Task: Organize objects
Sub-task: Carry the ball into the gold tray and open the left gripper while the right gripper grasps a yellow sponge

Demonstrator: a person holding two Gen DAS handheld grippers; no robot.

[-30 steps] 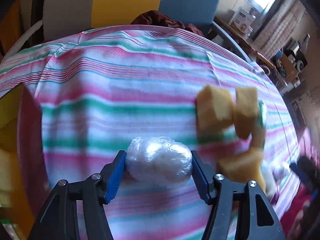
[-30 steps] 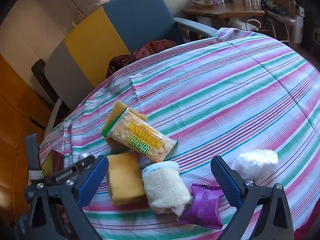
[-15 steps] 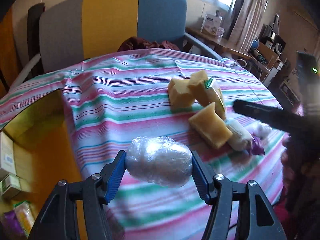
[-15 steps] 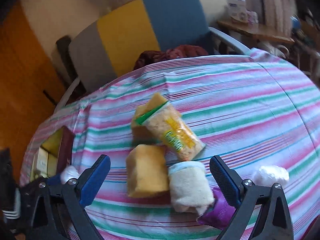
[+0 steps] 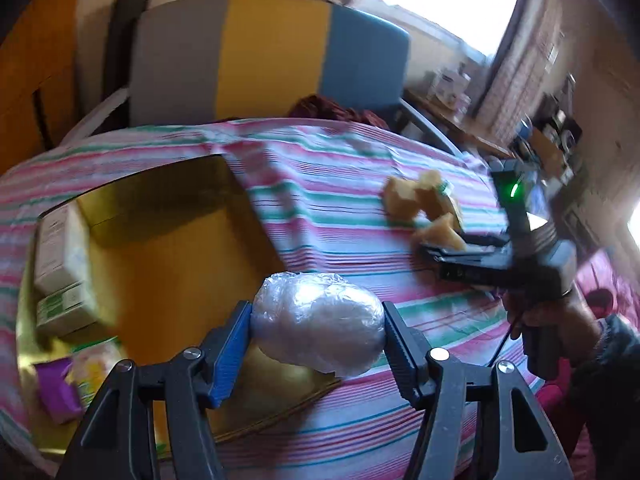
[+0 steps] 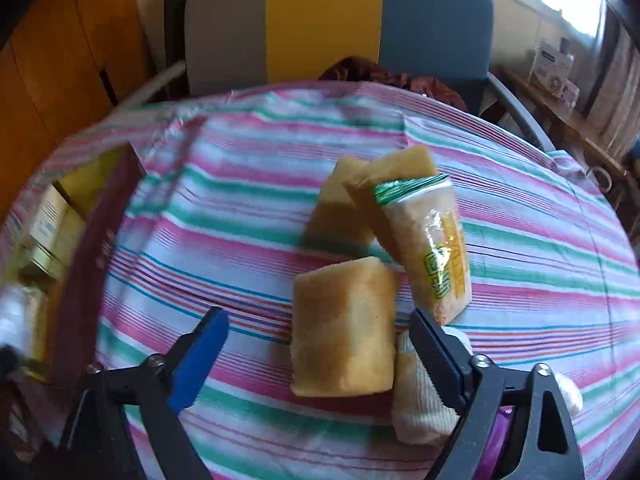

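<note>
Two views, and my left wrist comes first: my left gripper (image 5: 318, 330) pinches a plastic-wrapped white bundle (image 5: 318, 330) between its pads, held above the near edge of a yellow-lined box (image 5: 168, 248) that lies open on the desk (image 5: 340, 184). A striped cloth in pink, green and white covers the desk. Inside the box, a pale carton (image 5: 60, 248) lies along the left wall and a purple packet (image 5: 60, 390) sits in the near left corner. Behind the desk stands a chair (image 5: 272, 52) with grey, yellow and blue panels, and bright windows fill the upper right. From my right wrist, my right gripper (image 6: 318, 334) is closing with a yellow sponge block (image 6: 342, 326) between its fingers; the pads are not on it. A noodle packet (image 6: 430, 248) with a green top leans on two more yellow blocks (image 6: 348, 204) just behind. A cream cloth roll (image 6: 416, 408) lies under the right finger, with something purple (image 6: 496, 444) beside it. Wooden panelling (image 6: 52, 60) lines the left wall, and the same chair stands beyond the cloth.
</note>
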